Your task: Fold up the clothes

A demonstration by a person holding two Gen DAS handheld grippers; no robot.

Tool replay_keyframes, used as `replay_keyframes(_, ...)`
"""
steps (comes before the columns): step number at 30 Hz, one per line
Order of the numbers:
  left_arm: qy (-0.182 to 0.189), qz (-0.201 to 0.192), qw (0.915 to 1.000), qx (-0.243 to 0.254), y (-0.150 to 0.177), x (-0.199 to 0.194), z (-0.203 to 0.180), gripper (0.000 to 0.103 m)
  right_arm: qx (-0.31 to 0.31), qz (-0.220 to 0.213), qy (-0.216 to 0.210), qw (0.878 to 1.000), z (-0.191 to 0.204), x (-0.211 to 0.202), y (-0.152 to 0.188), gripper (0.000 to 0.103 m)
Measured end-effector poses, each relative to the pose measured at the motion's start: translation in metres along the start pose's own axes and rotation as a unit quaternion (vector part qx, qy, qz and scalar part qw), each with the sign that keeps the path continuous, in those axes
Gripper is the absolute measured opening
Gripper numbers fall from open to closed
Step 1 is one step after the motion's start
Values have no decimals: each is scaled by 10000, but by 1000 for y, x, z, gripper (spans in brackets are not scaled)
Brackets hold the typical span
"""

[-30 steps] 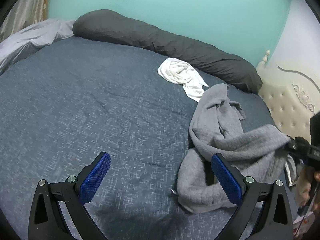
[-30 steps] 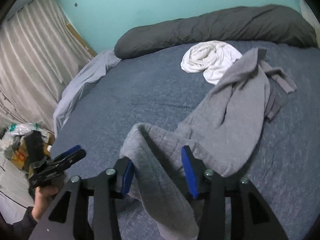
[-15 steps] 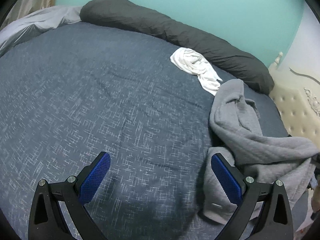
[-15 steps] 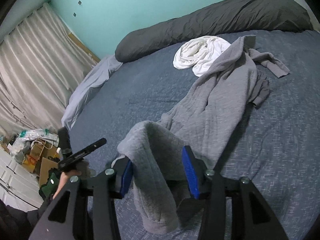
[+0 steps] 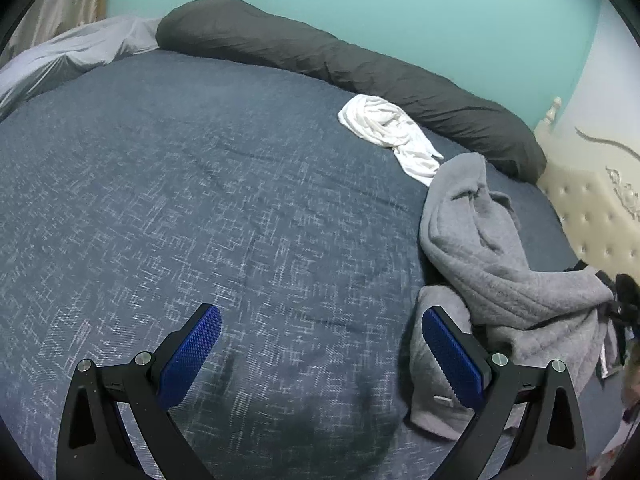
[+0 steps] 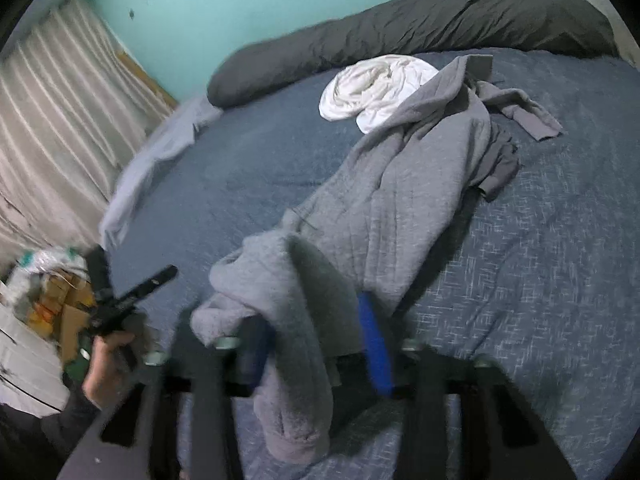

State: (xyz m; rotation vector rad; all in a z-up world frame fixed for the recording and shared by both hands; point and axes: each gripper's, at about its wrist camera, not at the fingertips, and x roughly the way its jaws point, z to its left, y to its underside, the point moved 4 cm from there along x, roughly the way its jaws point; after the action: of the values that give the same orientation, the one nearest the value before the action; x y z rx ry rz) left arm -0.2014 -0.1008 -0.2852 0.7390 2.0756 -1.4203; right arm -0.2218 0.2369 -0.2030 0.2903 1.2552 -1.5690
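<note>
A grey sweatshirt (image 6: 400,200) lies crumpled on the dark blue bed, stretched toward me. Its near end drapes over and between the fingers of my right gripper (image 6: 316,348), whose jaws are closing and blurred; the blue pads still stand apart around the fold. In the left wrist view the same sweatshirt (image 5: 500,280) lies at the right, its far end pulled toward the right gripper (image 5: 620,300) at the frame's edge. My left gripper (image 5: 320,344) hangs open low over bare bedcover, its right finger beside the sweatshirt's near end. A hand holds the left gripper (image 6: 132,300) at the bed's left edge.
A crumpled white garment (image 5: 392,136) lies behind the sweatshirt. A long dark grey bolster (image 5: 340,64) runs along the teal wall. A light grey sheet (image 5: 68,56) sits far left, a cream tufted headboard (image 5: 592,216) right. Curtains and boxes (image 6: 60,304) stand beside the bed.
The right gripper has drawn the sweatshirt's end toward the bed's near edge, stretching it out. The left gripper sank lower over the bed. The right fingers are now blurred.
</note>
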Motion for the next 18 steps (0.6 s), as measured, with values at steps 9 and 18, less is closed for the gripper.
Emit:
replay_keyframes(9,-32,-72,9994,-323,-5,-7,28,103,-689,-293,-595,9954,98,30,-71,4)
replay_keyframes(18,-43,-140,9975,-694,-12,-12,60,103,-1521,-426,-737,9847,212,86,-180,3)
